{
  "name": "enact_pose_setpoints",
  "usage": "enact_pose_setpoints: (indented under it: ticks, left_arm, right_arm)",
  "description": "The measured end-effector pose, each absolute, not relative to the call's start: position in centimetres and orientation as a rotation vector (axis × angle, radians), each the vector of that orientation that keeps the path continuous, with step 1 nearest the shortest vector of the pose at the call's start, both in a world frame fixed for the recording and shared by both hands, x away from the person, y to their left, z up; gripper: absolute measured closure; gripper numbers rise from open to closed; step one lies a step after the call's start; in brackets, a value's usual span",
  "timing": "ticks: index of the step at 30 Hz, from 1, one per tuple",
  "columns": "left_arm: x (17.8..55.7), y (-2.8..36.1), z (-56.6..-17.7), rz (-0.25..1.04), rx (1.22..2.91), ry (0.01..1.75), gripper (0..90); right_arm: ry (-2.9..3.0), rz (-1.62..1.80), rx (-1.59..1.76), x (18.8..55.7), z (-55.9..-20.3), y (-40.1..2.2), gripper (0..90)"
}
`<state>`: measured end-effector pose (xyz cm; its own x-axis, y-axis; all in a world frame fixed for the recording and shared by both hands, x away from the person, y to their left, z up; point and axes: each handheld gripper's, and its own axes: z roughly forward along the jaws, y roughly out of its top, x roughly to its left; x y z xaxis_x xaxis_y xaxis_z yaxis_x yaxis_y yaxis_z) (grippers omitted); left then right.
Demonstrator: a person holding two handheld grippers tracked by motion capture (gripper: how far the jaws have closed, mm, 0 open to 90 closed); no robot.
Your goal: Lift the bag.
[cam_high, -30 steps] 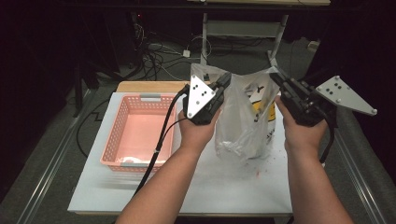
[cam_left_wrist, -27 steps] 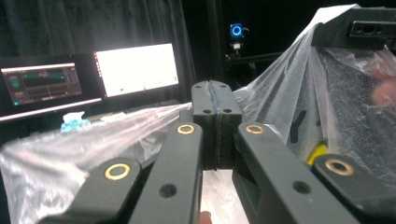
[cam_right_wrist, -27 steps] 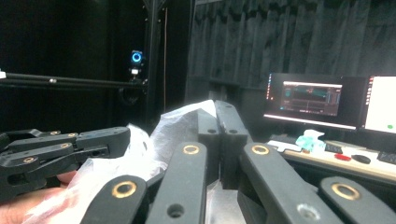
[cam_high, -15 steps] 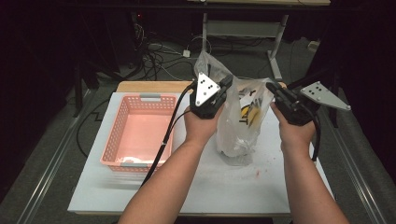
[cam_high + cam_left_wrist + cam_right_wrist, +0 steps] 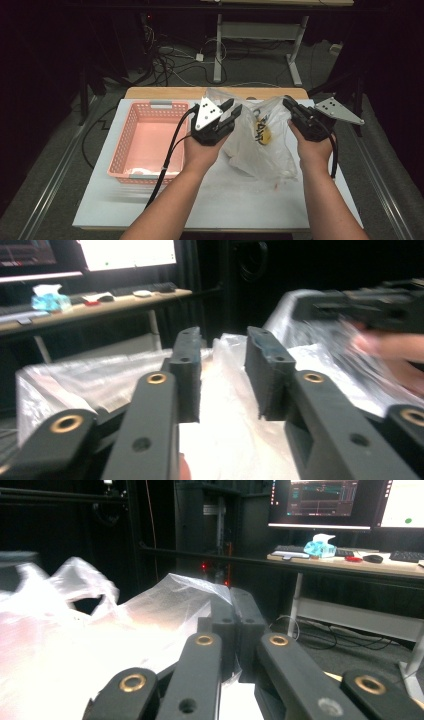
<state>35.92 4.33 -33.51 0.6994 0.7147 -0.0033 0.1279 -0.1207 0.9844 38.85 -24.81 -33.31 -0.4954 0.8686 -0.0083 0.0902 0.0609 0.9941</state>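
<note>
The clear plastic bag point(image 5: 260, 142) sags on the counter point(image 5: 215, 200), limp, slippery and light. My right gripper point(image 5: 291, 107) is clamped on its rim. My left gripper point(image 5: 231, 107), jaws just opened with film between them, should re-pinch that thin rim.

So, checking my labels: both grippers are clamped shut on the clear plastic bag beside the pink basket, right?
Not quite. The left gripper has its jaws apart, just opening, as the left gripper view shows. The right gripper is clamped on the clear plastic bag beside the pink basket.

A lab: dark curtains, floor cables point(image 5: 170, 60), and a desk with monitors point(image 5: 320, 502).
</note>
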Motion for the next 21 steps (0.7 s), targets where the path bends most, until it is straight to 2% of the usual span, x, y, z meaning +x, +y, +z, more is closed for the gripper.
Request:
enact_pose_setpoints:
  ticks: [9, 16, 21]
  left_arm:
    - [30.3, 6.5, -36.8, 0.51, 1.678, 0.676, 42.8]
    - [27.0, 8.2, -38.3, 0.472, 1.705, 0.696, 33.6]
    - [25.9, 8.9, -40.0, 0.448, 1.728, 0.726, 28.4]
  right_arm:
    - [1.708, 1.465, 0.959, 38.7, -33.4, -24.7, 90.0]
    - [1.719, 1.446, 0.963, 38.5, -33.9, -25.0, 90.0]
    - [1.727, 1.435, 0.96, 38.3, -34.3, -25.2, 90.0]
